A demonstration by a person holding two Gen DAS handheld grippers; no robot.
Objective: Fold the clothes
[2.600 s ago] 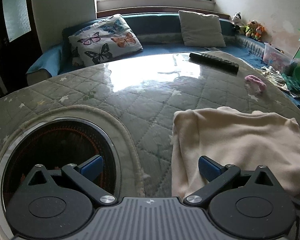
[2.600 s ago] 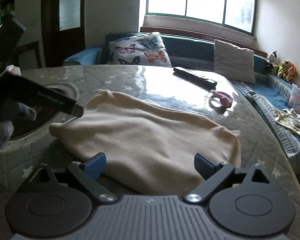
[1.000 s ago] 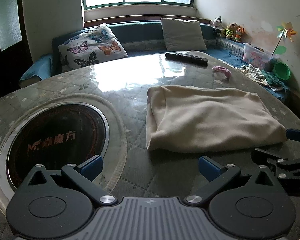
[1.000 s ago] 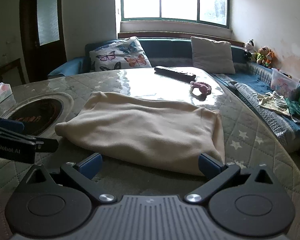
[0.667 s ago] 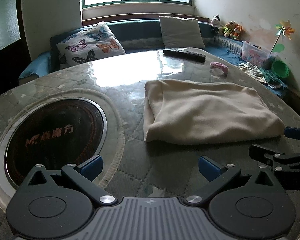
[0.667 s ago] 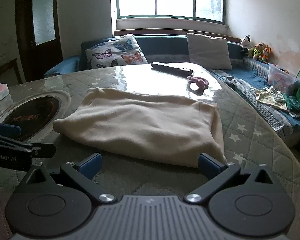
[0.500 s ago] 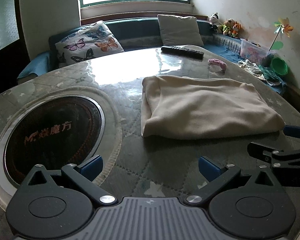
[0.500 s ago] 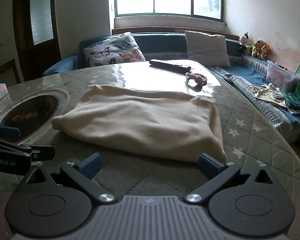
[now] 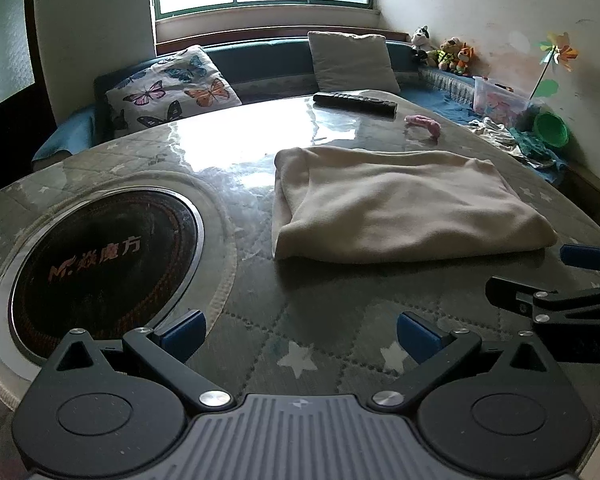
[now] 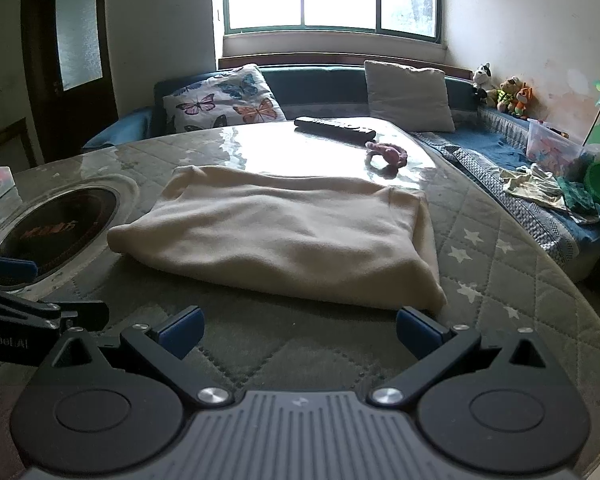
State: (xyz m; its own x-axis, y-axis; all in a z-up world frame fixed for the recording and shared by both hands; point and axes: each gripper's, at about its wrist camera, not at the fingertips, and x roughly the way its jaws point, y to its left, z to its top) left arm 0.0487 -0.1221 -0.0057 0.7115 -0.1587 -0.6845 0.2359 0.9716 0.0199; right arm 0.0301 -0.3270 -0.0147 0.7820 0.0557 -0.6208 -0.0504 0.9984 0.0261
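Both grippers are hanging empty over the table, short of the folded cream garment.

The left gripper (image 9: 300,330) is sitting with its jaws spread wide and nothing between its blue fingertips (image 9: 182,330), near the round dark burner (image 9: 96,256) set into the quilted table (image 9: 324,320). The right gripper (image 10: 298,330) is likewise gaping wide and gripping nothing, its right fingertip just beside the garment's near corner, though whether it is touching the cloth is hard to tell. The cream garment (image 10: 284,236) is lying flat in a folded rectangle on the middle of the table, between the burner and the table's right edge. Beyond it, a black remote (image 10: 334,128) and a pink hair tie (image 10: 388,154) are resting on the glossy far part of the table.
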